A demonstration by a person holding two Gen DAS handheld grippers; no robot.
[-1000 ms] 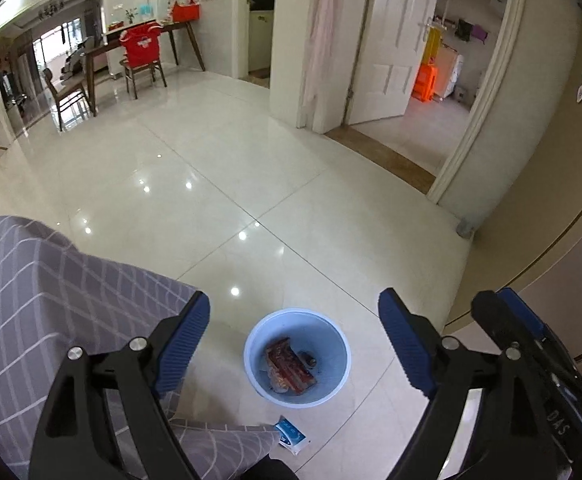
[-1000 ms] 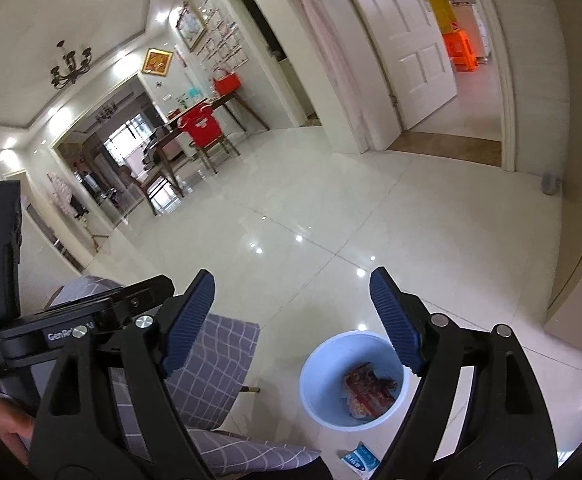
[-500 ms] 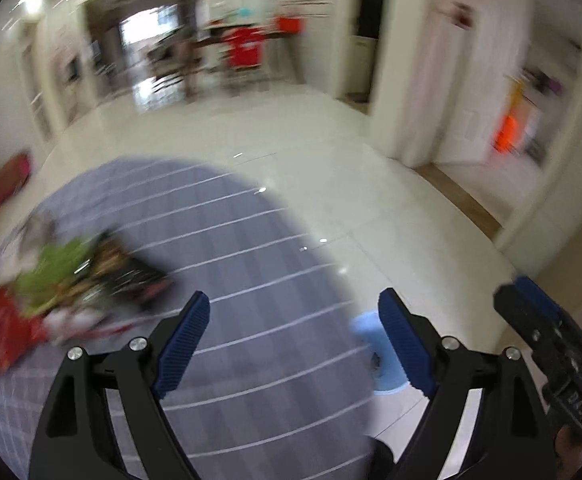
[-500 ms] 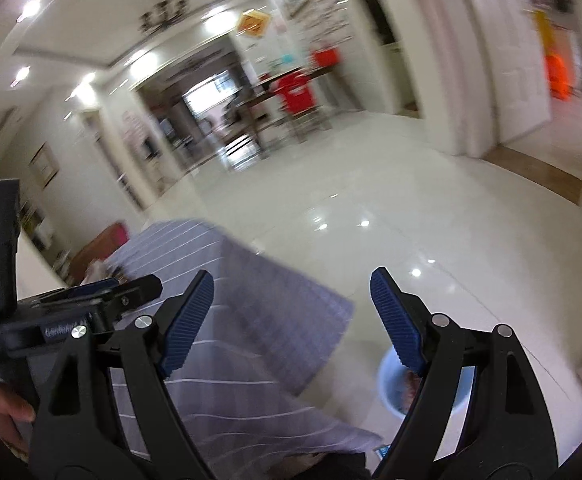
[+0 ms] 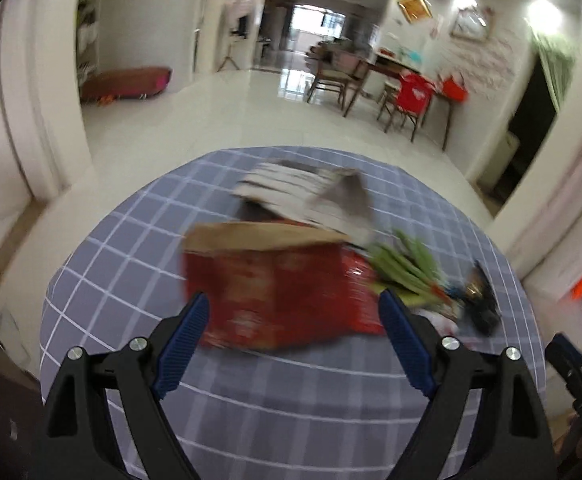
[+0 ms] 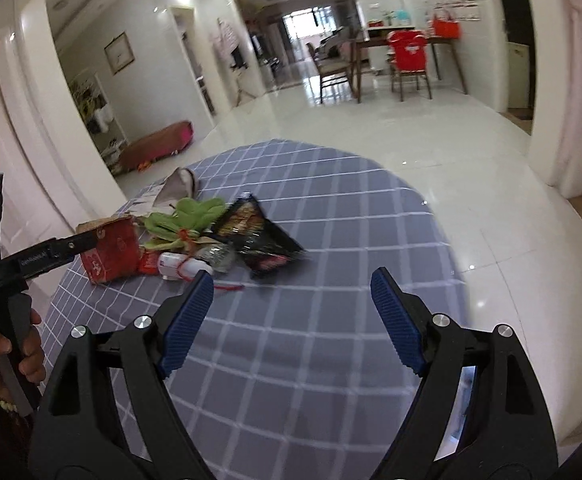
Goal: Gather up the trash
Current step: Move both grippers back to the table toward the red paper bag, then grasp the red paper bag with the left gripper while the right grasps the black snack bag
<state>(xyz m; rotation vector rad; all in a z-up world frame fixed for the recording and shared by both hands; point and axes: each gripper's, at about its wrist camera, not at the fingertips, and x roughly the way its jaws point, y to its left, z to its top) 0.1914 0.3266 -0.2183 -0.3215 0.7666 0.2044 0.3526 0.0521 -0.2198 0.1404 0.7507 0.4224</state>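
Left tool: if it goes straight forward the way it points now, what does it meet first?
Most likely the red carton, which lies between the open fingers of the left tool. The picture is blurred, so depth is uncertain.

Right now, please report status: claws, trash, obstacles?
Left claw open, facing red box. Right claw open, empty. Trash pile on table. Nothing blocking.

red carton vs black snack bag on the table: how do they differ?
The red carton stands boxy with a torn brown top; the black snack bag lies flat and crumpled. The carton sits at the pile's left end, the bag at its right. Both rest on the checked tablecloth, ungrasped.
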